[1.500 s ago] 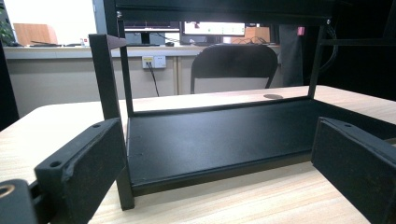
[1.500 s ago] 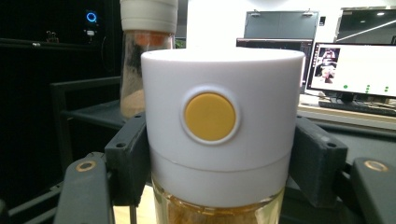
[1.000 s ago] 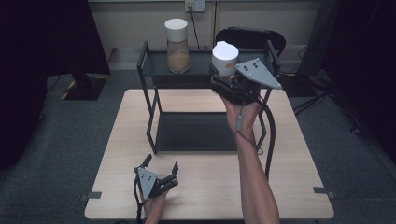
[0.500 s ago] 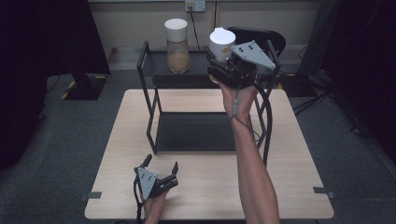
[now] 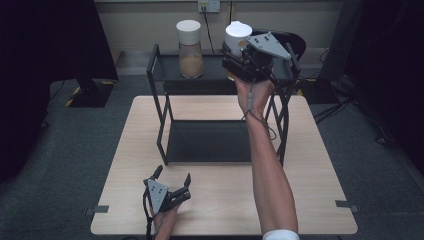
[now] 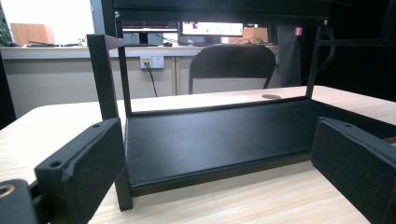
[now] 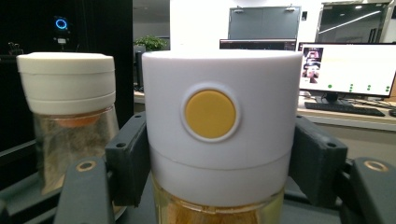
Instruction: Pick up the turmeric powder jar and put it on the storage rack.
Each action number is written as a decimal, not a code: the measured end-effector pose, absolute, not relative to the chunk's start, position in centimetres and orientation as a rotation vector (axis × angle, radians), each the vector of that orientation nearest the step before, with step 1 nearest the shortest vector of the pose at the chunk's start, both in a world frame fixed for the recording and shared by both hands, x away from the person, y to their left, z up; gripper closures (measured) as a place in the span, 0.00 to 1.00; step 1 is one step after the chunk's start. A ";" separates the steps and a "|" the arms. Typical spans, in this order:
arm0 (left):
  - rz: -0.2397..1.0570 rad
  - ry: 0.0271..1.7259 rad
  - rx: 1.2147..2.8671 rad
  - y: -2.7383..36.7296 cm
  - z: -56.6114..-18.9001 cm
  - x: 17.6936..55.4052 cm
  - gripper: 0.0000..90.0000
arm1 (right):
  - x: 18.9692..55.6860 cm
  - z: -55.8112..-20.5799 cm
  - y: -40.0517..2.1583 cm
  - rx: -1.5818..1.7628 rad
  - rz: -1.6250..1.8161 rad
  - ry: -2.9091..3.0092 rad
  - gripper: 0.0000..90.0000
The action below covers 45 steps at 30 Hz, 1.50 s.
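**Jar held over the rack's top shelf**

High view: in the upper centre the right gripper (image 5: 239,50) pinches a white-lidded jar (image 5: 238,34) above the black rack (image 5: 162,107), beside a second jar (image 5: 189,49) on the top shelf. Lower left, the left gripper (image 5: 172,181) rests on the table (image 5: 310,165), jaws spread.

Left gripper view: spread jaws frame the rack's lower shelf (image 6: 219,140).

Right gripper view: centre frame, both jaws press the jar's white lid (image 7: 222,121); the other jar stands at left.

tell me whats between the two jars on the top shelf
Nothing: in the high view a bare stretch of top shelf separates the standing jar from the held jar.
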<state>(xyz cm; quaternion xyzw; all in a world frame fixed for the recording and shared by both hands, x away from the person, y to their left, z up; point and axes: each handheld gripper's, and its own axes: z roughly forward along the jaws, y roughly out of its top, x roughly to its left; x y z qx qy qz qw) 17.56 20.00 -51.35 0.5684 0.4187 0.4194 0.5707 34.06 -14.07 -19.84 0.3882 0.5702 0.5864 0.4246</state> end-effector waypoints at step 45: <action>0.985 0.986 1.332 20.0 -51.3 17.6 0.03 | 35.7 -20.9 -13.8 0.974 1.488 1.385 0.19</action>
